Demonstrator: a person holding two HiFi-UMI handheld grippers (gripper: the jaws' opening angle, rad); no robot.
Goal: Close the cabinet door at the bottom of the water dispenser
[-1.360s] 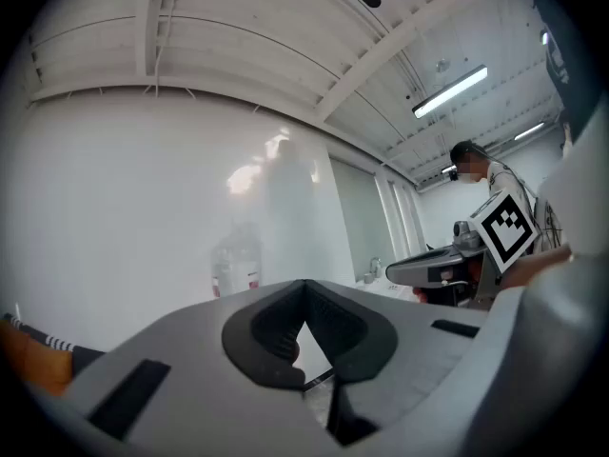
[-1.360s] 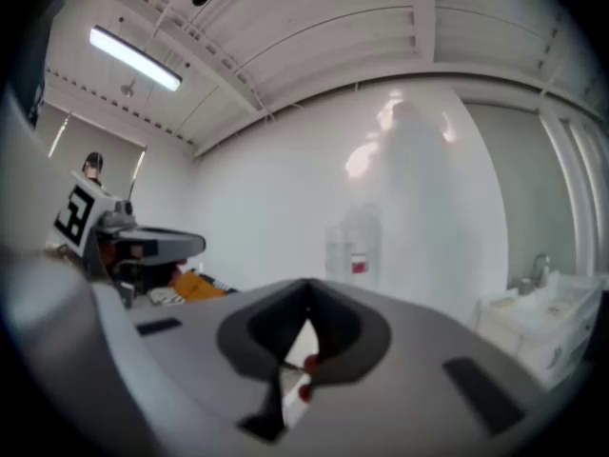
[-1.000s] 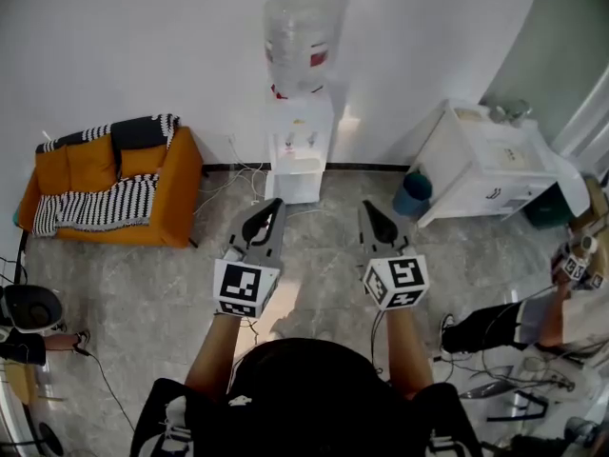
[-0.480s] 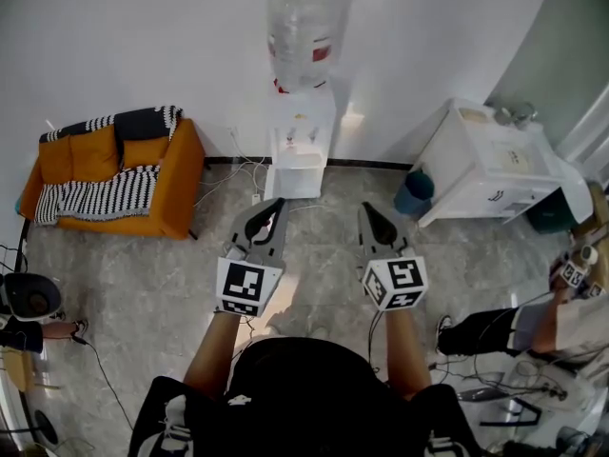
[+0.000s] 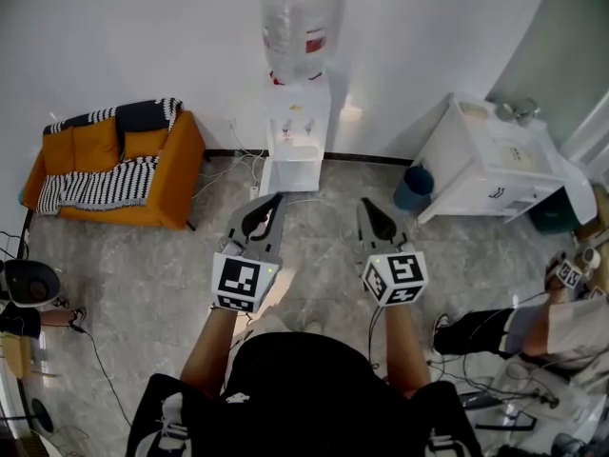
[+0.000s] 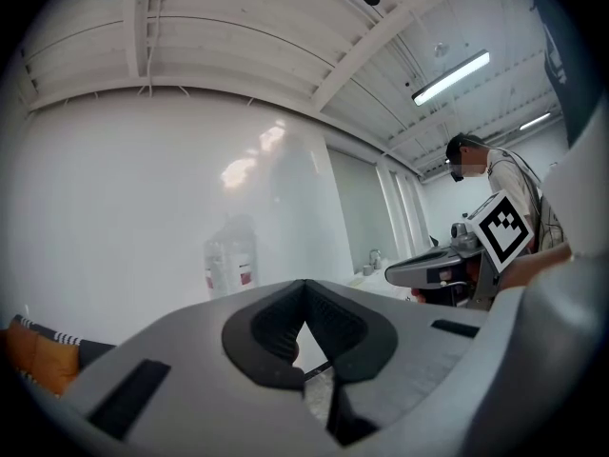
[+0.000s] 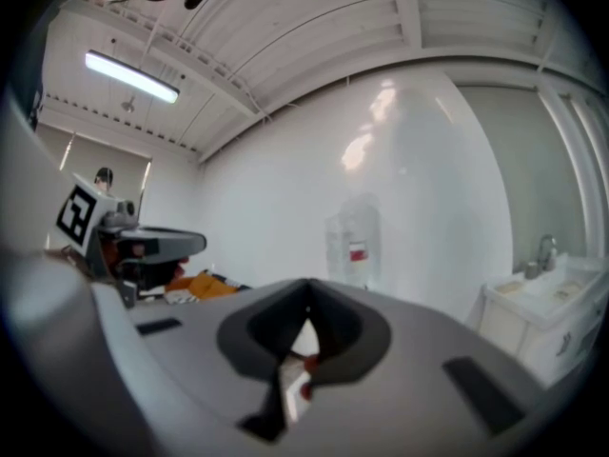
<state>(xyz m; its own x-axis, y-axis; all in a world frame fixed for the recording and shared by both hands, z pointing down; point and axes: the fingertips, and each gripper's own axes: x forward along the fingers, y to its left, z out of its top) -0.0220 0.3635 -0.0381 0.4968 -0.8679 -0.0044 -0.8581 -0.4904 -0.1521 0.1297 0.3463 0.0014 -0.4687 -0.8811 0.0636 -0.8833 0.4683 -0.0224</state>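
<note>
Spanning the lower head view, grey marbled floor [image 5: 143, 274], bounded at the top by a plain white wall [image 5: 143, 36]; orange sofa [image 5: 176, 174] at left against that wall, with a black-and-white striped blanket [image 5: 105, 184] draped over its seat; white cupboard unit [image 5: 485, 165] at right, set at an angle, a blue bin [image 5: 413, 190] just beside its near corner; water dispenser [image 5: 297, 131], white, standing against the wall between sofa and cupboard unit, an upturned clear bottle [image 5: 300, 22] on top; its bottom cabinet [image 5: 290, 174] faces the person, well ahead of both tools, and whether the door is ajar cannot be made out at this range; left hand-held gripper [image 5: 276, 201] held out level toward the dispenser, jaws clenched tip to tip, nothing between them; right hand-held gripper [image 5: 365, 205] alongside, apart from the left one, jaws likewise clenched and empty; white cables [image 5: 228, 174] trailing on the floor beside the dispenser's base.
</note>
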